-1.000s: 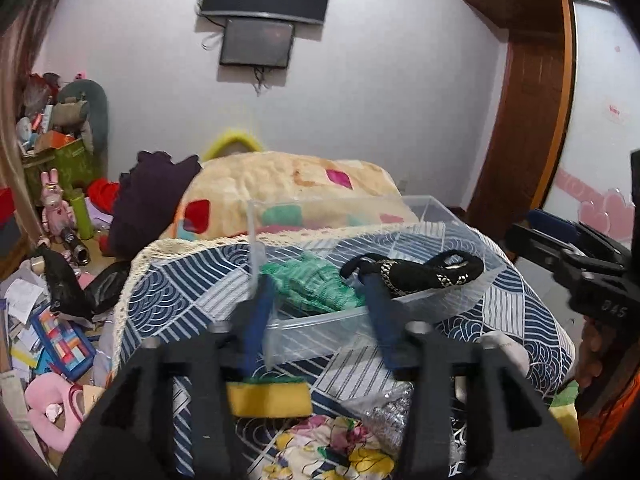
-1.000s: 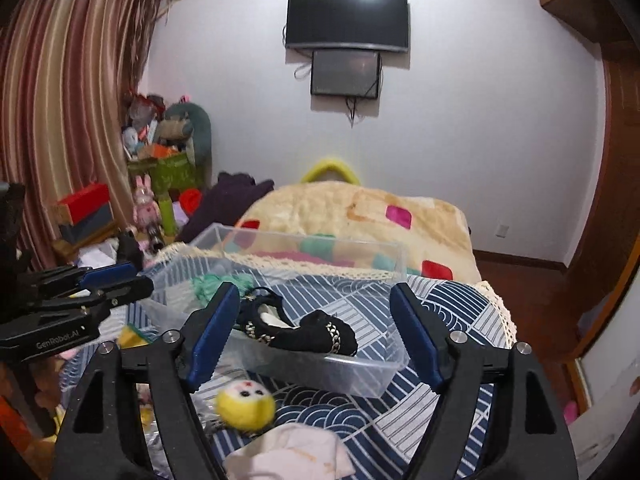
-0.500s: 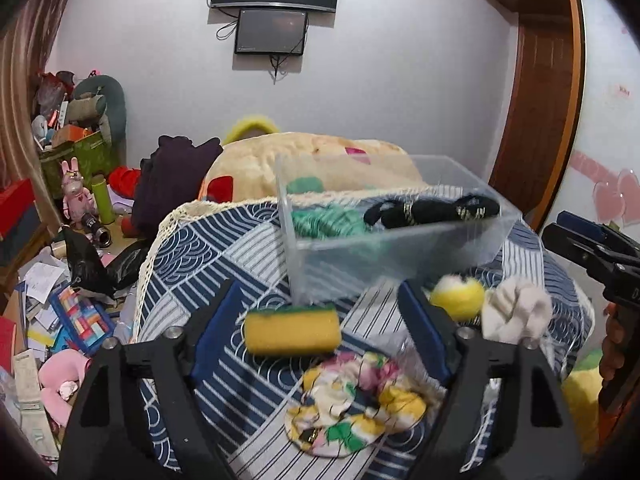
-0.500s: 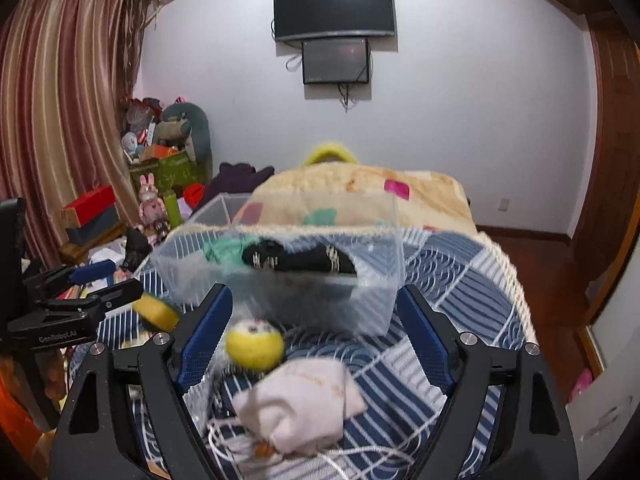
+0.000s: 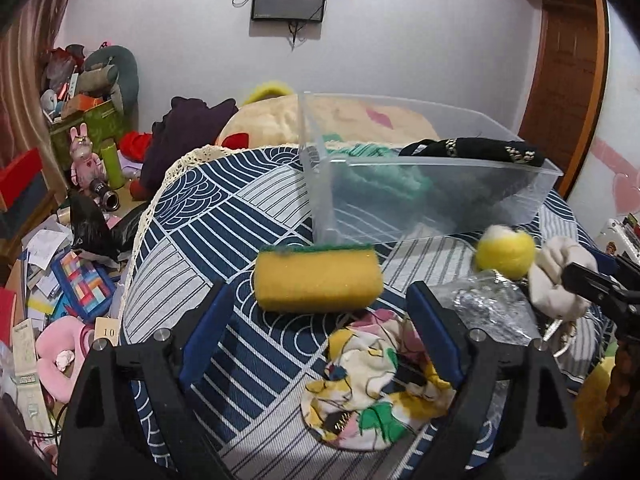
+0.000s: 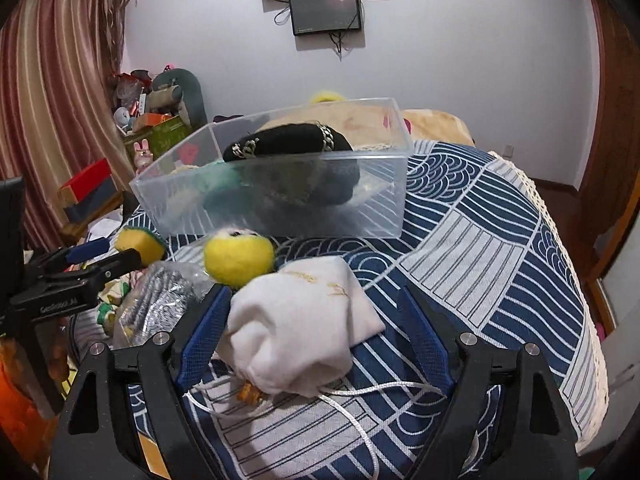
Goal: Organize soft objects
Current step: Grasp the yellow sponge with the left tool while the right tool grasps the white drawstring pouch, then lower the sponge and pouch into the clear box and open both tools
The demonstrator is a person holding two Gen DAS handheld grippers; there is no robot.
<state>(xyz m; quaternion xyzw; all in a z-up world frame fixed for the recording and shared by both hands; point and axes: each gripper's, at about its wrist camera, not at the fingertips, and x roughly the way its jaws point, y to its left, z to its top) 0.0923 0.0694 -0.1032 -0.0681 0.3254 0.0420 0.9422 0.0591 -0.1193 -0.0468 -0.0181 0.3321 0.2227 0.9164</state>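
A clear plastic bin [image 5: 436, 208] on the bed holds a green cloth [image 5: 384, 172] and a black chain-trimmed item [image 5: 472, 148]. My left gripper [image 5: 316, 320] is open, just short of a yellow sponge [image 5: 316, 280] with a green top. A floral cloth [image 5: 376, 380] lies by its right finger. My right gripper [image 6: 316, 328] is open around a white drawstring pouch [image 6: 300, 332]. A yellow plush ball [image 6: 238, 256] sits just beyond the pouch. The bin also shows in the right wrist view [image 6: 276, 196].
A silver crinkled bag [image 6: 156, 296] lies left of the pouch. The bed has a blue patterned cover [image 6: 500, 248]. Clutter, toys and boxes [image 5: 76, 264] fill the floor at left. A wooden door [image 5: 568, 64] stands at right.
Both grippers have dropped and drawn back from the bin toward the near items. The sponge now lies close before the left fingers; the pouch now lies between the right fingers.
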